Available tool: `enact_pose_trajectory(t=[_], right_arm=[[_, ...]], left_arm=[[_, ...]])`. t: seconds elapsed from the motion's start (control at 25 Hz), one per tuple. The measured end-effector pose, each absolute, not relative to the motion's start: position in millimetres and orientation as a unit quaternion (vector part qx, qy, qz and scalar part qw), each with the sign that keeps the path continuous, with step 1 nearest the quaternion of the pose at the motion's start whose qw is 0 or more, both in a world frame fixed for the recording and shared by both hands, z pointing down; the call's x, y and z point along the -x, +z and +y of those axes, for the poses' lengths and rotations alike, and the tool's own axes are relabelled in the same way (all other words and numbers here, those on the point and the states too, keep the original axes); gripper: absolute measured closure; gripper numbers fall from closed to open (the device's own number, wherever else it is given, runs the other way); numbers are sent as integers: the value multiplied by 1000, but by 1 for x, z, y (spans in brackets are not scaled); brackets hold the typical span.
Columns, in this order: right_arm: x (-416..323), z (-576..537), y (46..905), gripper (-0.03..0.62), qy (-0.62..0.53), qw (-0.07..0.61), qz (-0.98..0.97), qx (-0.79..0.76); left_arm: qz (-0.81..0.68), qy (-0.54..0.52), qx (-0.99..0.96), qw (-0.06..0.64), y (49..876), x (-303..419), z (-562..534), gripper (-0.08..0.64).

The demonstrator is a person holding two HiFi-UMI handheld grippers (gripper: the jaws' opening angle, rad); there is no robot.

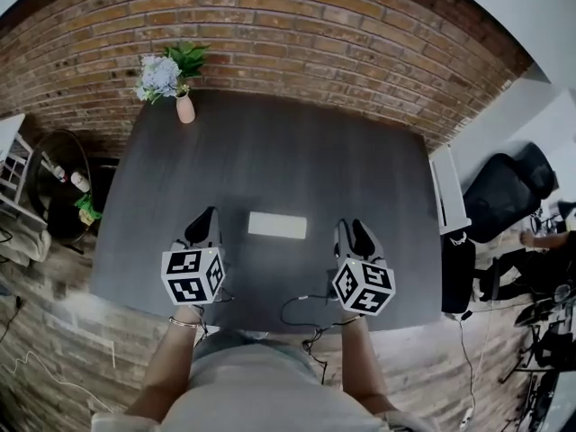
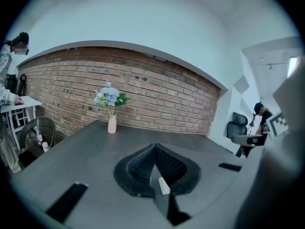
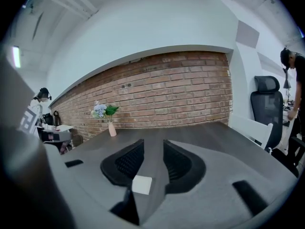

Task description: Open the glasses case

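A white glasses case [image 1: 277, 225] lies closed and flat on the dark grey table [image 1: 270, 151], near the middle. My left gripper [image 1: 207, 216] hovers just left of the case and my right gripper [image 1: 352, 228] just right of it; neither touches it. In the left gripper view the left gripper [image 2: 153, 147] has its jaw tips meeting, shut on nothing, and the case [image 2: 163, 185] shows as a small white block low between the jaws. In the right gripper view the right gripper [image 3: 153, 143] stands open with an empty gap, with the case [image 3: 142, 184] low and to the left.
A pink vase of flowers [image 1: 184, 106] stands at the table's far left corner before a brick wall [image 1: 297, 25]. A white desk [image 1: 445, 192] and a black office chair [image 1: 504, 187] are to the right. Cables [image 1: 301, 318] hang at the near edge.
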State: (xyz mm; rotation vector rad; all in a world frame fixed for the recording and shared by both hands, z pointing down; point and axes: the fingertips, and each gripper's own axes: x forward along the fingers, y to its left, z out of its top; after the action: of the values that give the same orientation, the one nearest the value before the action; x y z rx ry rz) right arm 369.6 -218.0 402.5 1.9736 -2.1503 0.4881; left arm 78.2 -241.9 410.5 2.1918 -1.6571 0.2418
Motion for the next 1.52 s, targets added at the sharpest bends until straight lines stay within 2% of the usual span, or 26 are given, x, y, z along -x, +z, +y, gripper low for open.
enact_pose_trajectory(t=[0.4,0.92,1.52], right_arm=[[-348,-225,444,462,201,124,-730,-641],[-334,-227,543,462,248,193,-726,-612],[-316,-219,589,459,269,235,-742,-567]], left_arm=[[-580,113,-775,225,447,-80,-239,557],[-541,168,-765,307,565,-106,-229,555],[-495,226,-779,313,604,-150,-234,555]])
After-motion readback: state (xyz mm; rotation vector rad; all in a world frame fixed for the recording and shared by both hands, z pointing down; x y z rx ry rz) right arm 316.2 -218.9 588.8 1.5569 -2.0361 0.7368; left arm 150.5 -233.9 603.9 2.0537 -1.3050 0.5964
